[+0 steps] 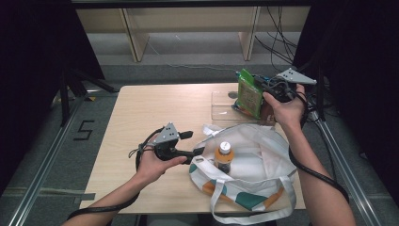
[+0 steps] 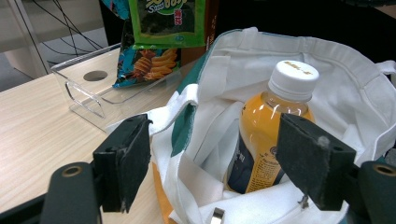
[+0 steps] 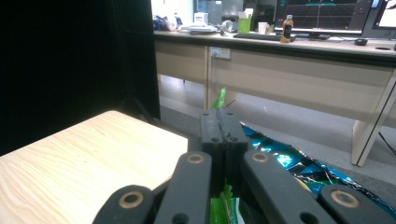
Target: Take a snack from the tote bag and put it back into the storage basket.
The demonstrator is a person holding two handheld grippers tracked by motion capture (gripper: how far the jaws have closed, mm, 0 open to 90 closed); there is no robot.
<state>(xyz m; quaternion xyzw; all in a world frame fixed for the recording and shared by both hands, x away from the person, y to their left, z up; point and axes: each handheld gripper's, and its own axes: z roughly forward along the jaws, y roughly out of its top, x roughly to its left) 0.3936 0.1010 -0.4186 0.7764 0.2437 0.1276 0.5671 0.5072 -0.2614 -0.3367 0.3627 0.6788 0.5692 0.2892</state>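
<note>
Pale wooden counter (image 1: 150, 108) in a dark-curtained bay, grey floor beyond, cables trailing at far right. Left of the counter, floor marked with black tape.

On the near left, left hand (image 1: 153, 165) gripping the left tool (image 1: 197, 143), held level just above the counter and aimed right at a white tote (image 1: 263, 155) with green and orange patches. Jaws apart, nothing clamped; in the left gripper view the near edge of the tote (image 2: 196, 121) lying between the open pads (image 2: 133, 158), one pad outside the cloth, the other over the mouth. Whether touching the cloth or not, cannot tell.

Inside the tote, upright: an orange drink bottle (image 1: 224, 157) with white cap (image 2: 293, 80), standing in the open mouth. Handles sprawled toward the near edge.

Behind the tote, a clear plastic tray (image 1: 221, 108) on the counter, a teal snack bag (image 2: 144, 65) resting in it.

At far right, right hand (image 1: 284, 110) lifting the right tool (image 1: 256, 87), jaws pressed together on the top of a green snack packet (image 1: 248, 94), hanging above the tray's right end. In the right gripper view, green foil (image 3: 224, 205) pinched between the closed jaws, teal bag below. Desks and monitors in the far background.
</note>
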